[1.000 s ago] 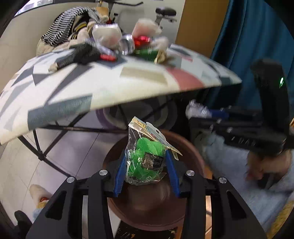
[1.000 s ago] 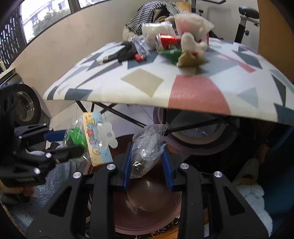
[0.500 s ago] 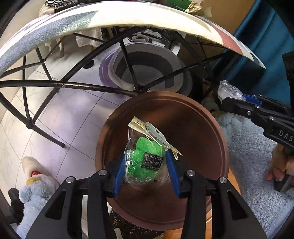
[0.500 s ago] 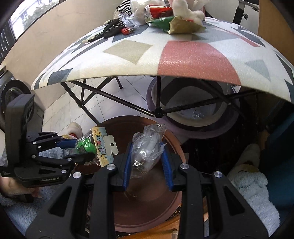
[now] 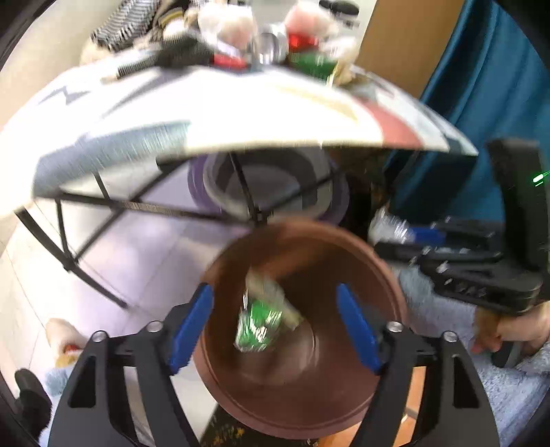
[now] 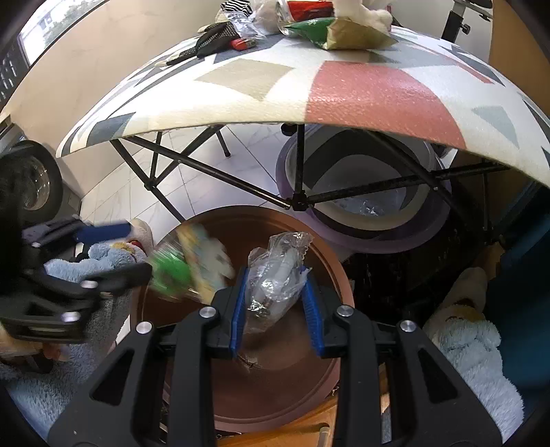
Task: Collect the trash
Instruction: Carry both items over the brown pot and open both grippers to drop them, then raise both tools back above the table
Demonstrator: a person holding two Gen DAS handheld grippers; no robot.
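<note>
A: Over the brown bin (image 5: 385,275), what are the left jaws doing?

B: The left gripper (image 5: 275,323) hangs above the bin's mouth with its jaws opening. The green packet (image 5: 261,319) sits between the blue pads (image 5: 190,323) but clear of both, blurred, over the bin's inside. It is let go.

A: And from the other side?

B: In the right wrist view the same green packet (image 6: 178,264) is a smear just past the tips of the left gripper (image 6: 134,251), over the near rim of the bin (image 6: 330,364).

A: The right one?

B: The right gripper (image 6: 275,302) has its jaws clenched on a clear wrapper (image 6: 275,275). Both blue pads press its sides, and the crumpled top sticks up above them. It is held over the bin's middle.

A: Can you see it from the left camera?

B: Yes, the right gripper (image 5: 395,237) shows at the right edge with the wrapper (image 5: 386,225) at its tips, and a hand (image 5: 515,330) grips its handle.

A: What else is about?

B: A tabletop (image 6: 240,79) with coloured triangles arches over the bin on black legs. On its far end lie more trash: a green bag (image 6: 316,27), a red can (image 6: 302,7), a black glove (image 6: 213,41). Under it stands a purple basin (image 6: 378,237). Whether the packet has touched the bin floor, I cannot tell.
</note>
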